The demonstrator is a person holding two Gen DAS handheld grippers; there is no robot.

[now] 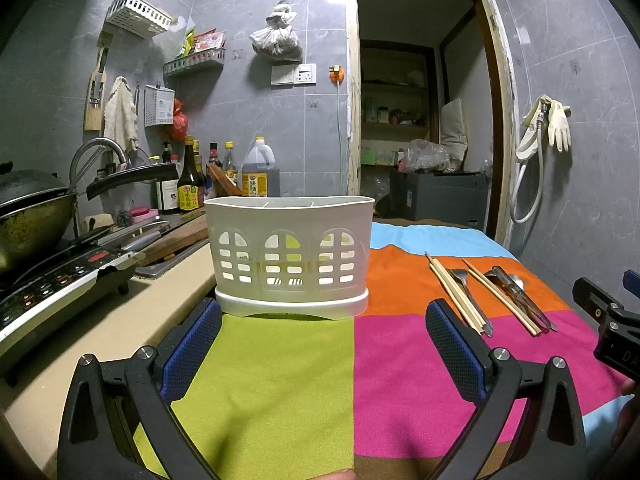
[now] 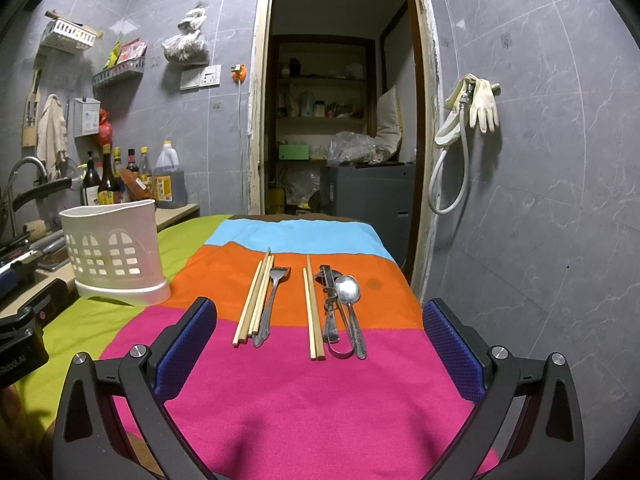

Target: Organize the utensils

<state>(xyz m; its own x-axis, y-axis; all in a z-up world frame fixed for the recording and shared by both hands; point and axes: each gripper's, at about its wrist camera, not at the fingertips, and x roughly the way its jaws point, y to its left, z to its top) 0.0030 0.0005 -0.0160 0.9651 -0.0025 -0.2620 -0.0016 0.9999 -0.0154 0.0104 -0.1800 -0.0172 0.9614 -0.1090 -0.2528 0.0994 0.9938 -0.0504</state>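
Both grippers — left gripper (image 1: 324, 344), right gripper (image 2: 320, 344) — released, holding nothing. Chopsticks (image 2: 253, 300), fork (image 2: 272, 300) and spoon (image 2: 350, 304) lie bunched mid-bench; holder (image 2: 114, 252) at left edge. Risk: snagging neighbouring pieces, chopsticks rolling.

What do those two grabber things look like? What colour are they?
Both tongs look alike. The left tongs and the right tongs have black, angular plastic arms with cut-out holes and round silver screws at the joints. Each finger carries a dark blue pad with a bumpy mesh texture. One body shows white lettering, too cut off to read. No cables or sleeves show.
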